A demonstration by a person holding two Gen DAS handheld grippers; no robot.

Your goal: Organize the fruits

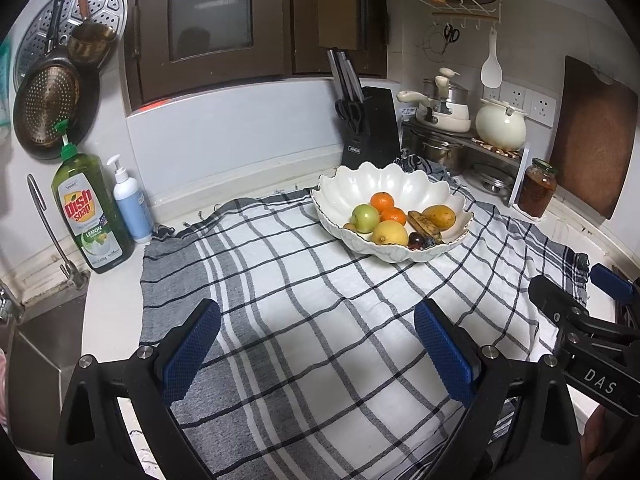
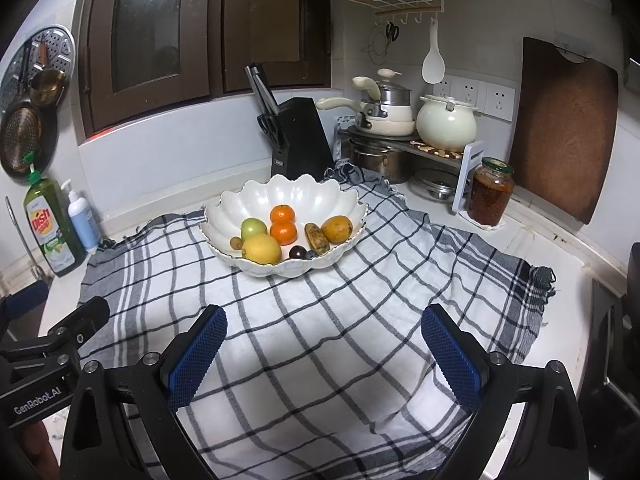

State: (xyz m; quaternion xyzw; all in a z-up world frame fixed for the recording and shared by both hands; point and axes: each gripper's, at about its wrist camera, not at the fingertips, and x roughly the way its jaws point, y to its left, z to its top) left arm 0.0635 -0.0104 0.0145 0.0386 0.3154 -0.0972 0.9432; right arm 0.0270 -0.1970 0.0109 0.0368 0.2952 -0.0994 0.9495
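Observation:
A white scalloped bowl (image 1: 400, 184) (image 2: 256, 200) stands at the back of a checked cloth (image 1: 320, 320) (image 2: 320, 340). In it lie a green apple (image 1: 365, 218) (image 2: 253, 228), two oranges (image 1: 382, 202) (image 2: 282, 214), a lemon (image 1: 389, 233) (image 2: 261, 249), a spotted banana (image 1: 424, 225) (image 2: 317, 237), a mango (image 1: 439, 216) (image 2: 337, 229), a dark plum (image 1: 416, 240) (image 2: 298, 252) and a small brown fruit (image 2: 236, 243). My left gripper (image 1: 318, 344) is open and empty above the cloth, in front of the bowl. My right gripper (image 2: 324, 350) is open and empty too; it also shows in the left wrist view (image 1: 568, 304).
A dish soap bottle (image 1: 90, 208) and a pump bottle (image 1: 130, 204) stand at the left by a sink (image 1: 44, 360). A knife block (image 1: 370, 128), stacked pots (image 1: 444, 112), a jar (image 1: 538, 188) and a cutting board (image 1: 592, 136) line the back right.

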